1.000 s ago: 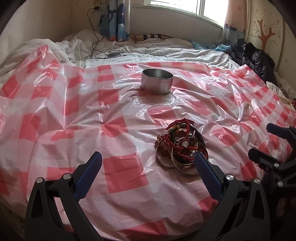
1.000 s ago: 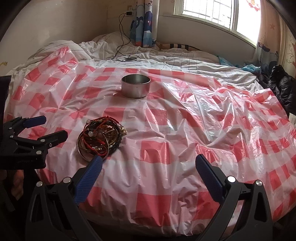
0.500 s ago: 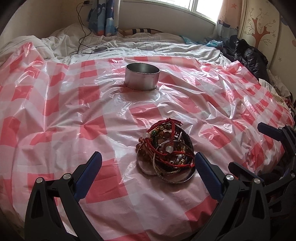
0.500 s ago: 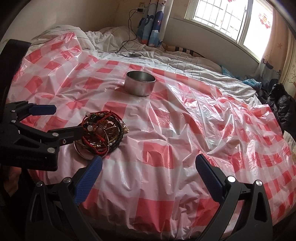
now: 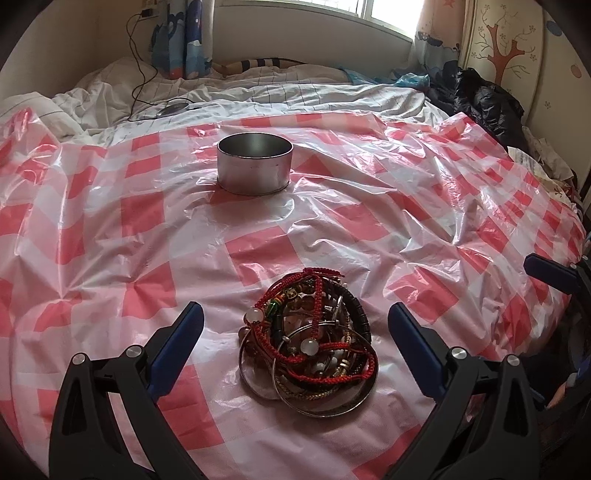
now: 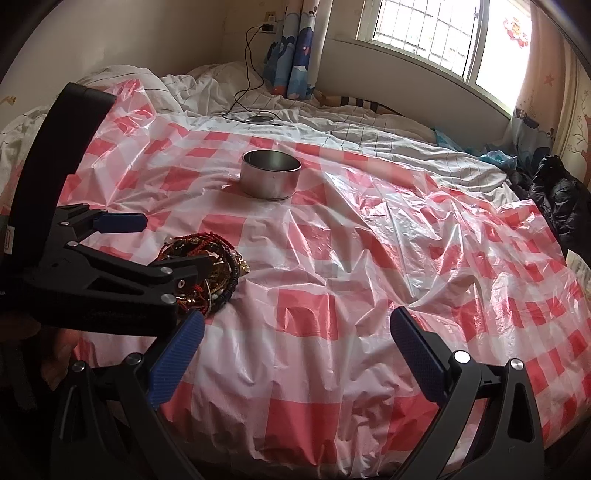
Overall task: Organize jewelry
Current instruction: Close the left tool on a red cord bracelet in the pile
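A tangled pile of bracelets and bangles (image 5: 314, 343), red cords, beads and metal rings, lies on the red-and-white checked plastic sheet (image 5: 110, 258). My left gripper (image 5: 295, 325) is open, its blue pads on either side of the pile and just above it. In the right wrist view the pile (image 6: 207, 266) sits at the left, partly hidden by the left gripper (image 6: 166, 243). A round metal tin (image 5: 255, 162) stands open farther back; it also shows in the right wrist view (image 6: 270, 178). My right gripper (image 6: 295, 328) is open and empty over bare sheet.
The sheet covers a bed with rumpled white bedding (image 5: 295, 92) behind. A charger cable and puck (image 5: 173, 109) lie at the back left. Dark clothing (image 5: 487, 99) is heaped at the right by the wall. A window (image 6: 436, 33) is behind.
My left gripper has moved forward and right until the pile sits between its open fingers. My right gripper has turned slightly left and stays open.
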`<state>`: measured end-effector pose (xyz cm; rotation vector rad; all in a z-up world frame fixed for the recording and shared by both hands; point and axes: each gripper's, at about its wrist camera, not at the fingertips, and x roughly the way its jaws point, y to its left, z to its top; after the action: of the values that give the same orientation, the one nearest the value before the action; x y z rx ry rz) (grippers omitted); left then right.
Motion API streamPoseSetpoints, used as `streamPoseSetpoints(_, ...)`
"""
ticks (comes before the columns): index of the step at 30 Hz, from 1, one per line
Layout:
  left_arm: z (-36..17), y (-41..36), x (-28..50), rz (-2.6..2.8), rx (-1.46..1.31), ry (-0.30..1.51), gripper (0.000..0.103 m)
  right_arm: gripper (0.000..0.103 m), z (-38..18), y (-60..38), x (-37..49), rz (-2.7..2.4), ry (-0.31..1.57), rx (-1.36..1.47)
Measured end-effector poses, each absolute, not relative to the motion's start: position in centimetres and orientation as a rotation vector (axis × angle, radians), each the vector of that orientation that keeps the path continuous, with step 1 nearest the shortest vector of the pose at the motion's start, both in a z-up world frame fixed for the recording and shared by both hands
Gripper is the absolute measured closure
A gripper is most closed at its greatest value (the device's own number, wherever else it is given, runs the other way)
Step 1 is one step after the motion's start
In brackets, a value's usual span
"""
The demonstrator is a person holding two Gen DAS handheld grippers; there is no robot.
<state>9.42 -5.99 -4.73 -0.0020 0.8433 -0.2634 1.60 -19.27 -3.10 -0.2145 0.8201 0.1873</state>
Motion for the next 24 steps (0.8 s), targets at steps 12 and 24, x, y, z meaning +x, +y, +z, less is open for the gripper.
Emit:
streamPoseSetpoints(12, -5.8, -2.5, 11.1, -0.255, -0.133, 0.883, 0.089, 0.006, -3.2, -19.1, 1.6, 0.201, 0.814, -0.229)
streamPoseSetpoints(24, -6.0, 2.3, 11.0, -0.338, -0.452, 0.882, 0.103, 0.006, -3.1, -17.6, 1.6, 0.463, 0.834, -0.113)
